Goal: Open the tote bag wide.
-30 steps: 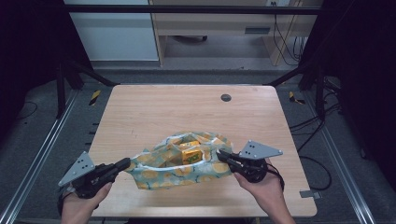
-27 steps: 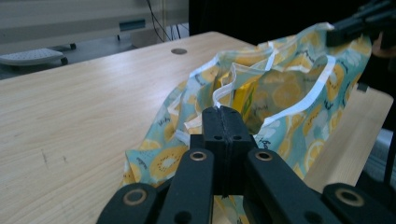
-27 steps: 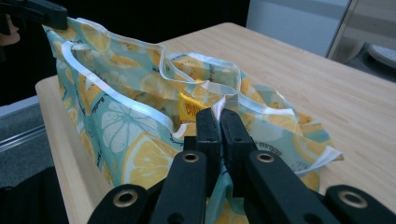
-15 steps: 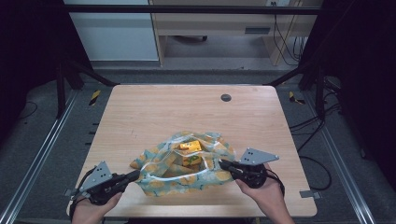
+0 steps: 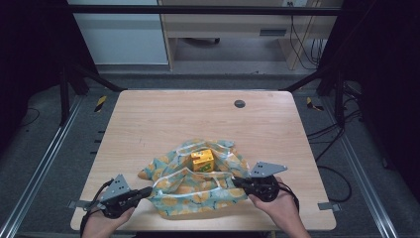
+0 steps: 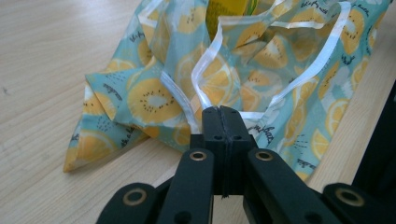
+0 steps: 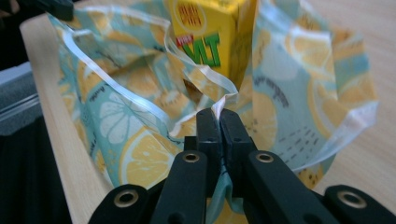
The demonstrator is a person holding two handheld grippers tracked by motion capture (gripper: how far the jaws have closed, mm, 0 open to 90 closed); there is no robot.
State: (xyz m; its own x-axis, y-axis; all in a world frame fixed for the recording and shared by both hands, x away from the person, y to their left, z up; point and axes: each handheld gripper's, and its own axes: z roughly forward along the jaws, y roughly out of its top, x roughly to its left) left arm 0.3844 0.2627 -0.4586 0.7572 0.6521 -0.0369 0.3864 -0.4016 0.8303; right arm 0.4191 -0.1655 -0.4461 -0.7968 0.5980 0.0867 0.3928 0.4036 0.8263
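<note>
Clearly both claws are clamped on white trim: the left claw (image 6: 222, 111) and right claw (image 7: 219, 112) each pinch the rim of the soft lemon-print fabric bag (image 5: 190, 181) near the worktop's (image 5: 163, 119) front edge. Limp and light, it is best held at that hem; the yellow drink carton (image 5: 202, 160) inside could tip.

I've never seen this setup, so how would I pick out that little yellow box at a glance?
Find the wooden table, then the crumpled teal fruit-print bag near its front edge. The yellow carton stands inside the bag's open mouth, the one solid, boxy thing amid soft cloth.
</note>
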